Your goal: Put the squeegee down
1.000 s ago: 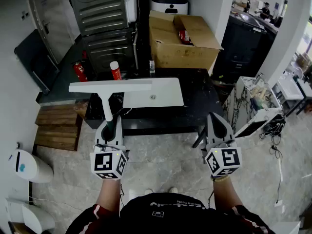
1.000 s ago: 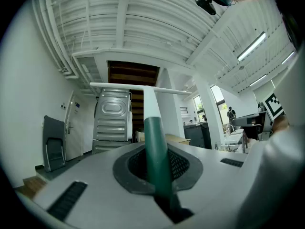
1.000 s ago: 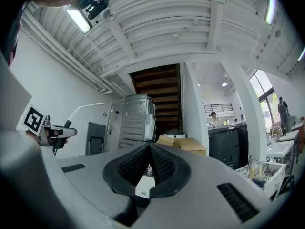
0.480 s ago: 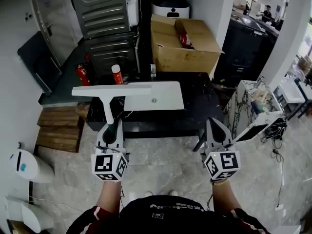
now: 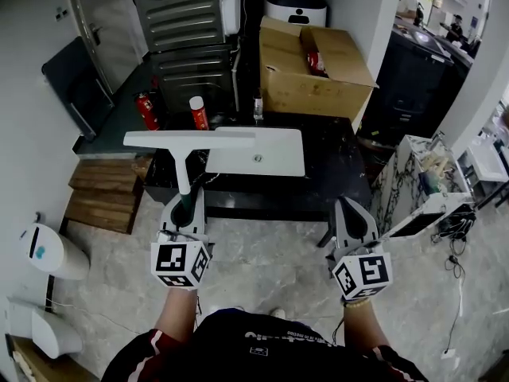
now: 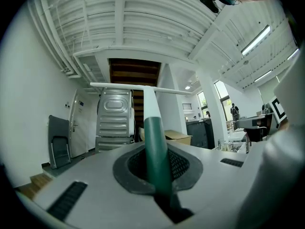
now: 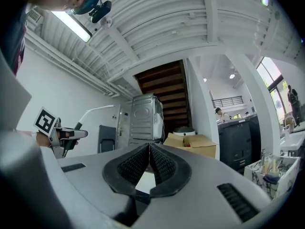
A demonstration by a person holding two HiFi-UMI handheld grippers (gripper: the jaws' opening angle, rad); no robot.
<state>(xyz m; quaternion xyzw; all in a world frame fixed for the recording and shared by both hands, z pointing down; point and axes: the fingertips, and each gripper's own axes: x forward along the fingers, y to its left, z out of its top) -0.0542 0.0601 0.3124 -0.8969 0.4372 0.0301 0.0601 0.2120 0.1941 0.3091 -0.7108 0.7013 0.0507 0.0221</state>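
The squeegee has a long white blade (image 5: 189, 139) on a white neck and a dark green handle (image 5: 184, 205). My left gripper (image 5: 183, 213) is shut on that handle and holds the squeegee upright, with the blade above the near left edge of the black table (image 5: 334, 173). In the left gripper view the green handle (image 6: 155, 151) stands between the pads of the left gripper (image 6: 157, 163), and the blade (image 6: 138, 86) runs crosswise above it. My right gripper (image 5: 350, 221) hangs in front of the table's right part. Its pads (image 7: 162, 163) are pressed together with nothing between them.
A white panel (image 5: 262, 151) lies on the table. Behind it stand an open cardboard box (image 5: 314, 74), a red can (image 5: 198, 112), a red extinguisher (image 5: 145, 110) and a grey metal appliance (image 5: 187, 22). Wooden boards (image 5: 99, 193) and a white bin (image 5: 48, 253) lie left, a marbled box (image 5: 421, 181) right.
Both grippers stay about where they were and the left keeps its hold on the squeegee. Only the head view has shifted a little.
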